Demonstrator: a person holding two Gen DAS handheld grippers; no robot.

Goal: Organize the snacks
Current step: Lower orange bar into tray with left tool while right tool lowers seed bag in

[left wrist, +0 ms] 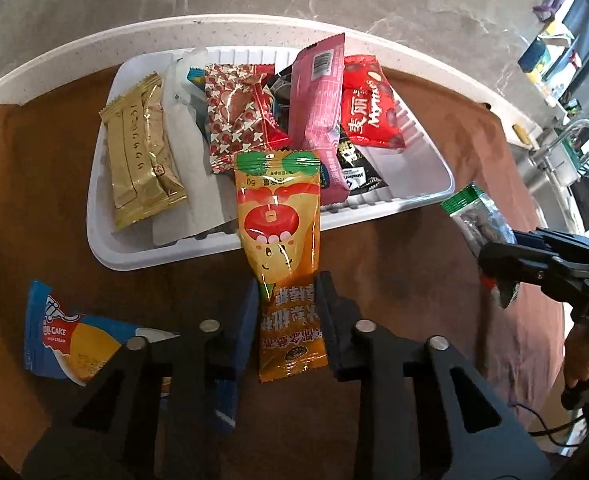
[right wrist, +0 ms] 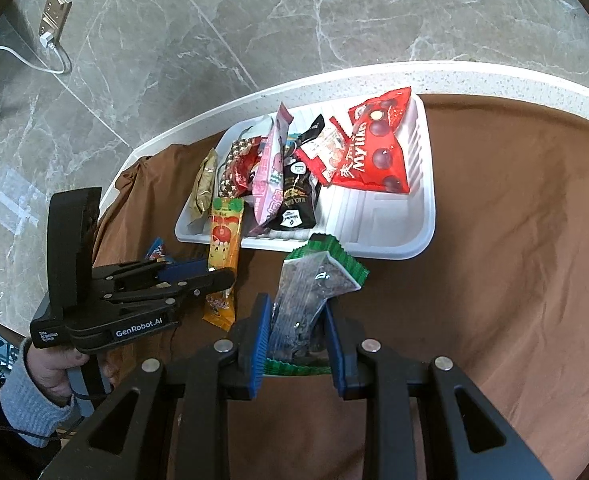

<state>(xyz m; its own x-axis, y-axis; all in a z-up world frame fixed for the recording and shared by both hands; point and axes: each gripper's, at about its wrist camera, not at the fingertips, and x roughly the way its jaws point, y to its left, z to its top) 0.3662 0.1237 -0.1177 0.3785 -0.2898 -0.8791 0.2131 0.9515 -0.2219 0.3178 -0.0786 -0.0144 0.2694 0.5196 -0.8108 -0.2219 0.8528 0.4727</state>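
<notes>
The left tool (left wrist: 288, 292) is clenching an orange candy packet (left wrist: 280, 216) whose top end is leaning over the front rim of the white tray (left wrist: 434, 188). The right tool (right wrist: 298, 320) is gripping a clear green-edged snack bag (right wrist: 314, 280) above the brown-clothed desk (right wrist: 494, 240), just before the tray.

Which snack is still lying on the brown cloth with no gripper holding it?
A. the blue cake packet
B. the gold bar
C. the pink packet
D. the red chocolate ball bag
A: the blue cake packet lies on the brown cloth beside the left gripper, outside the white tray, while the gold, red and pink packets all sit in the tray.
</notes>
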